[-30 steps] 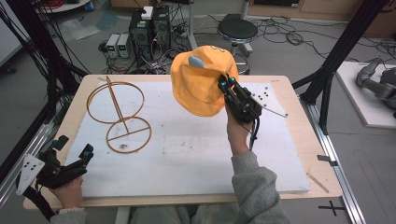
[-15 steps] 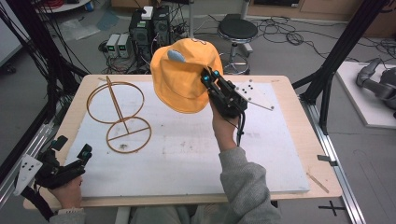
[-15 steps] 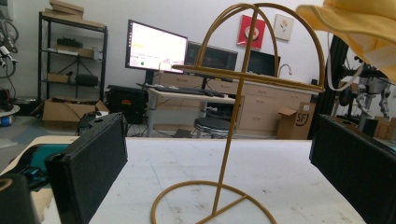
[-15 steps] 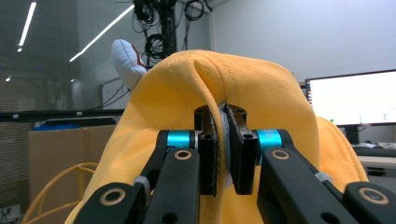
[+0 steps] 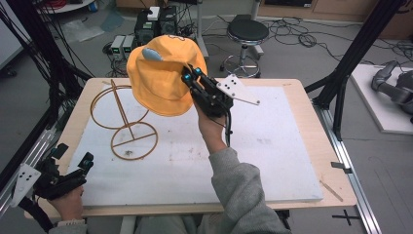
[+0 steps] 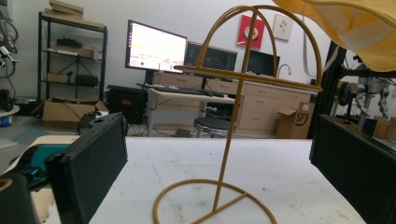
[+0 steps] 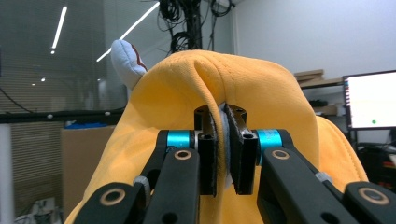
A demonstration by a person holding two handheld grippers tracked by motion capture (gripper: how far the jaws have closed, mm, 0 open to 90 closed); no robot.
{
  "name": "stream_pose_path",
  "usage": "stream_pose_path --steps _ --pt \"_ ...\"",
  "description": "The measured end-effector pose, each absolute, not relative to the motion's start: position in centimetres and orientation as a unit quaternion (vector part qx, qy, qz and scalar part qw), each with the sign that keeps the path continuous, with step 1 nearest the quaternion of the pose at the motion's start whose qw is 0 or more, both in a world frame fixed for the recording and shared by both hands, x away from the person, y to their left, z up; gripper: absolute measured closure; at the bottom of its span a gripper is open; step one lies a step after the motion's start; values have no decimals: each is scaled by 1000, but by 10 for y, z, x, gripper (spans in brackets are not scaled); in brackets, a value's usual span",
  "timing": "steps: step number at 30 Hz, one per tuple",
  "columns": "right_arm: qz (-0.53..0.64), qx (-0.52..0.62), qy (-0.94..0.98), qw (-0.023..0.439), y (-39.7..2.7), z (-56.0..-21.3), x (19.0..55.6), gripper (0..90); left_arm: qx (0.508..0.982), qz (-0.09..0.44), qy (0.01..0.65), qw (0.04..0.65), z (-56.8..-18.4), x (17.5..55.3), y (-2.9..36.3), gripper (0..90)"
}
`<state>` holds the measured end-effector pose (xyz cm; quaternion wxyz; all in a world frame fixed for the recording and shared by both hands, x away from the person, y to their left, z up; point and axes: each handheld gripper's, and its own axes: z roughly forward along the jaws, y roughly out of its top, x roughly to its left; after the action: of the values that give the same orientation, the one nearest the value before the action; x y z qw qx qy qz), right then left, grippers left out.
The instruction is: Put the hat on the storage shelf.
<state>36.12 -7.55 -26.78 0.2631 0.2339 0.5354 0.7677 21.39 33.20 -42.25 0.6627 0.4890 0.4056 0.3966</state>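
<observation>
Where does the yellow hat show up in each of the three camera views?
High view: the yellow hat hangs at upper centre, above the table, pinched by the right claw.
Left gripper view: its brim fills the top right corner, right of the wire stand.
Right gripper view: it spreads across the centre, a fold clamped between the jaws.
Shared landmark: the wire stand, seen in the high view and the left gripper view.

Grey floor (image 5: 311,53) strewn with black cables (image 5: 292,31) along the top of the frame, a round black stool (image 5: 248,30) at upper centre. Lit monitor (image 6: 155,48) on a desk (image 6: 187,97) and shelving (image 6: 70,56) at left, against a white wall (image 6: 187,18).
</observation>
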Motion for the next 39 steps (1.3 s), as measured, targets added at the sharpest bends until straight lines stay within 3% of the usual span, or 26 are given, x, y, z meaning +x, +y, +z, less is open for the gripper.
stream_pose_path --steps 17,39 --pt "775 206 554 221 -12 -256 370 843 485 402 410 659 -424 202 340 44" --pt "752 203 604 170 26 -274 383 837 485 402 412 658 -425 200 343 44"
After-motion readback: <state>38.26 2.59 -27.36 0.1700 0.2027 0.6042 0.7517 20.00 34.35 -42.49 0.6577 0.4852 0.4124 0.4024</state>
